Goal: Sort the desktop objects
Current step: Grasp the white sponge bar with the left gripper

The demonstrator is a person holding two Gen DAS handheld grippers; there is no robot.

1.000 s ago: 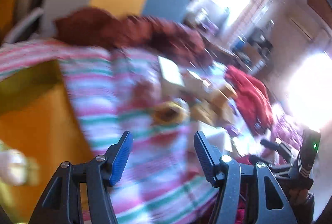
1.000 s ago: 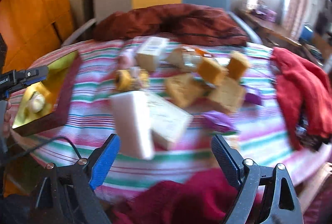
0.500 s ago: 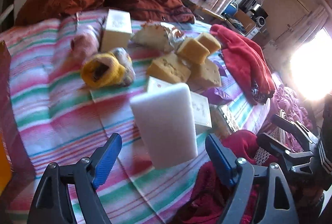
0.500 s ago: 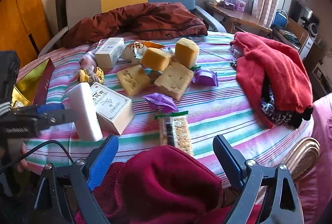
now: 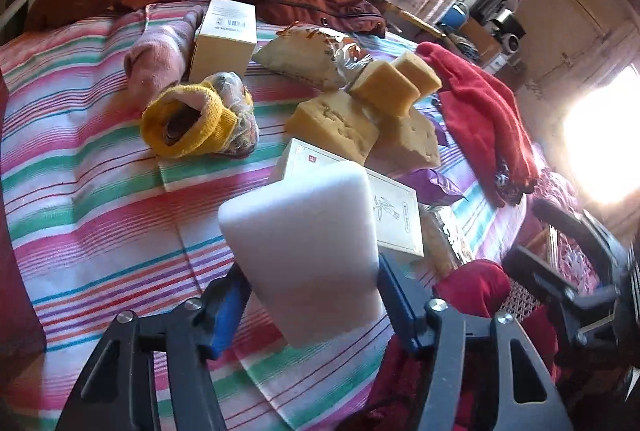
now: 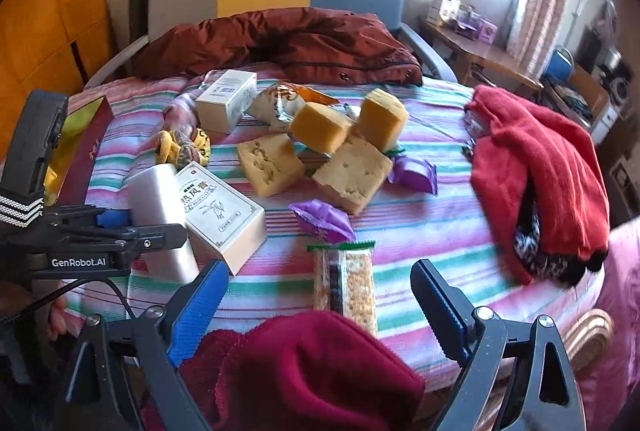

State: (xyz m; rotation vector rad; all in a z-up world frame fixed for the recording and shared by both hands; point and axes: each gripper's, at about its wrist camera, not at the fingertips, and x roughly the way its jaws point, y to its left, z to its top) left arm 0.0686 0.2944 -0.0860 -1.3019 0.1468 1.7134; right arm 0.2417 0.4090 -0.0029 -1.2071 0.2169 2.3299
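So the left gripper (image 5: 312, 295) has just closed its jaws on the white sponge block (image 5: 304, 247), pinching it upright beside the cream box (image 6: 222, 215) on the striped worktop (image 5: 88, 191). The right gripper (image 6: 316, 295) is spread wide, nothing in it.

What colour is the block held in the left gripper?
White block; clearest in the left wrist view.
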